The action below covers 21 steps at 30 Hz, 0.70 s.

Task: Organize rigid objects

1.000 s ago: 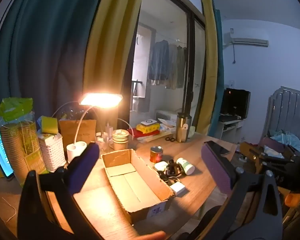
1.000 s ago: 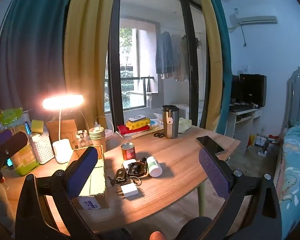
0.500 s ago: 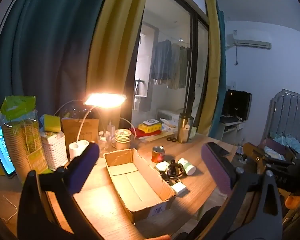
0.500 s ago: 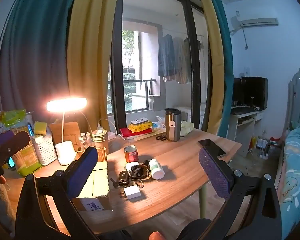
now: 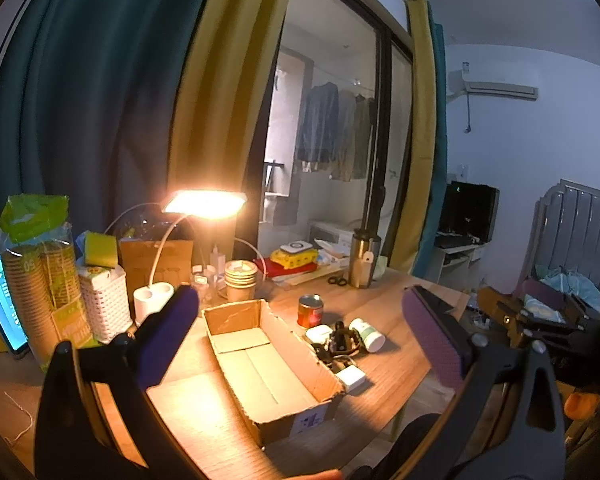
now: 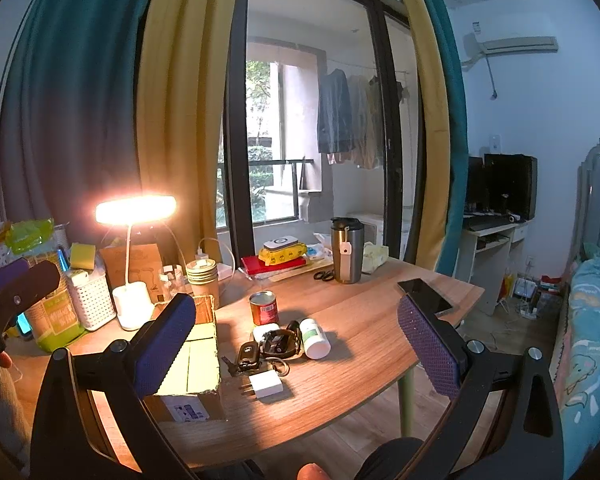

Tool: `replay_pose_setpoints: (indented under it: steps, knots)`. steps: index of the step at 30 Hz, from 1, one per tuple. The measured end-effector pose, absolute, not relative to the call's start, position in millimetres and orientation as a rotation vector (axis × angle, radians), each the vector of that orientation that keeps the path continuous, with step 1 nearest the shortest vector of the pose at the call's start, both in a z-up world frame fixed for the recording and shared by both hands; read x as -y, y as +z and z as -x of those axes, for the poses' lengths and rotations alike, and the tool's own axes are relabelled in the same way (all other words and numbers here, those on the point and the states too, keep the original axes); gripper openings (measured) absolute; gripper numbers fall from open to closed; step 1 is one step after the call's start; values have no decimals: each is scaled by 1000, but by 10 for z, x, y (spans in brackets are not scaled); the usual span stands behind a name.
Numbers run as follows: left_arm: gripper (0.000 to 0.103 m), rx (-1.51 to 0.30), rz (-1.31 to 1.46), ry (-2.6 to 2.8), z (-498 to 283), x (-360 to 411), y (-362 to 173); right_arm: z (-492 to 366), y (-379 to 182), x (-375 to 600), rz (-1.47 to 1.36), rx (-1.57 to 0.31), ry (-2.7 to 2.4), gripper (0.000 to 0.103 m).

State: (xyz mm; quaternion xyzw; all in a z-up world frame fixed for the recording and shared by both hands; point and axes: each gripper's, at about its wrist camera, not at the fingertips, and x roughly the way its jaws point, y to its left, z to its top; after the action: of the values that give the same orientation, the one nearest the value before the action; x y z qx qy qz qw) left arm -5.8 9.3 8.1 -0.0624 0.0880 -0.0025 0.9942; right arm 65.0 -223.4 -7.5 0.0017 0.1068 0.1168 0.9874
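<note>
An open, empty cardboard box (image 5: 268, 364) lies on the wooden table (image 6: 364, 332); it also shows in the right wrist view (image 6: 196, 364). To its right sit a red can (image 6: 263, 307), a white pill bottle (image 6: 315, 337), a white earbud case (image 6: 265, 332), a black watch (image 6: 280, 343), a car key (image 6: 247, 354) and a white charger plug (image 6: 265, 385). My left gripper (image 5: 300, 340) is open and empty, high above the box. My right gripper (image 6: 300, 344) is open and empty, above the small items.
A lit desk lamp (image 6: 134, 252), a white basket (image 6: 90, 300), stacked paper cups (image 6: 204, 280), a steel tumbler (image 6: 346, 250), scissors (image 6: 324, 275), books (image 6: 276, 262) and a phone (image 6: 424, 296) stand on the table. The table edge runs along the right and front.
Both grippers have risen and drawn back slightly, so the table items sit a little lower in view. Both stay open.
</note>
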Motion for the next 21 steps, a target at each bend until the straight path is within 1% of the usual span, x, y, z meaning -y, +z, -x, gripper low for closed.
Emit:
replay_pose_setpoints:
  steps: [21]
  knots:
    - [103, -179, 115, -16, 90, -47, 59, -639, -93, 2225, -1, -216, 238, 102]
